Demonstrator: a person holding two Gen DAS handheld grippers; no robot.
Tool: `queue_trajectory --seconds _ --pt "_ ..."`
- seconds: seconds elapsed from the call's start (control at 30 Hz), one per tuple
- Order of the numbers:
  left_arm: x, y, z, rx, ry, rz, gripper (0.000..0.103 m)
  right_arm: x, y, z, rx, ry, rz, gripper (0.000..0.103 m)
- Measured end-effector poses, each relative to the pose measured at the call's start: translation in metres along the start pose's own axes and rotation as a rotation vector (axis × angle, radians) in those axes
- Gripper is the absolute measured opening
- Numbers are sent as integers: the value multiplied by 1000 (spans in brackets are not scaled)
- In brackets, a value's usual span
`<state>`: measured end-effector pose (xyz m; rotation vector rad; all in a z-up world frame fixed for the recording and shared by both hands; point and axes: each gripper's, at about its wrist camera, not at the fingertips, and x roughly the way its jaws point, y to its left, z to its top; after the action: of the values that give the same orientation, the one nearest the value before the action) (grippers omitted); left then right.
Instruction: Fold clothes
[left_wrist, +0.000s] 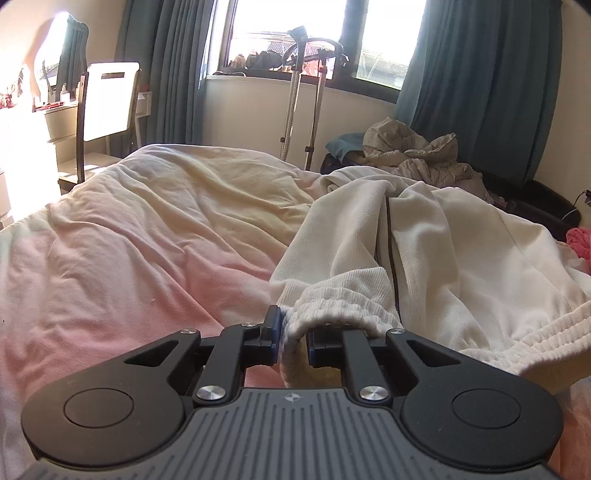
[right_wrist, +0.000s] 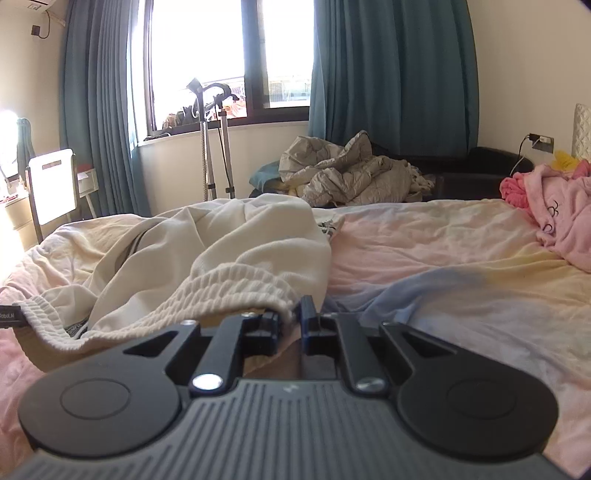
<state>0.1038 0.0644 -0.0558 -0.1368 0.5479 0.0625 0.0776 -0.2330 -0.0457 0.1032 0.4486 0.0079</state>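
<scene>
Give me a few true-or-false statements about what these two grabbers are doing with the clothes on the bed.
1. The left gripper is clamped on the elastic waistband of the cream ribbed trousers. True.
2. The right gripper hangs wide open, holding nothing. False: it pinches the same waistband's other end.
3. The trousers lie on a bare wooden floor. False: they lie on the pastel pink bedsheet.
4. A fluffy pink garment sits at the bed's far right. True.
</scene>
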Motion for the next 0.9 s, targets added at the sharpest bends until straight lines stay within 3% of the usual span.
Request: queue_trajectory --seconds 0.2,0.33,0.47,0.57,0.63,0.9 --pt "9 -10 -16 29 39 52 16 30 -12 -32 30 151 -14 12" --pt "11 -9 -18 22 72 60 17 36 -11 -39 28 149 2 14" --pt "7 -14 -21 45 68 47 43 42 -10 -42 36 140 18 18" --pt "4 -18 -22 55 62 38 45 48 -12 -43 48 137 30 24" --pt "3 -21 -24 69 57 40 47 53 -16 -42 57 144 33 36" --pt "10 -22 -24 57 47 63 47 61 -11 -41 58 158 32 37"
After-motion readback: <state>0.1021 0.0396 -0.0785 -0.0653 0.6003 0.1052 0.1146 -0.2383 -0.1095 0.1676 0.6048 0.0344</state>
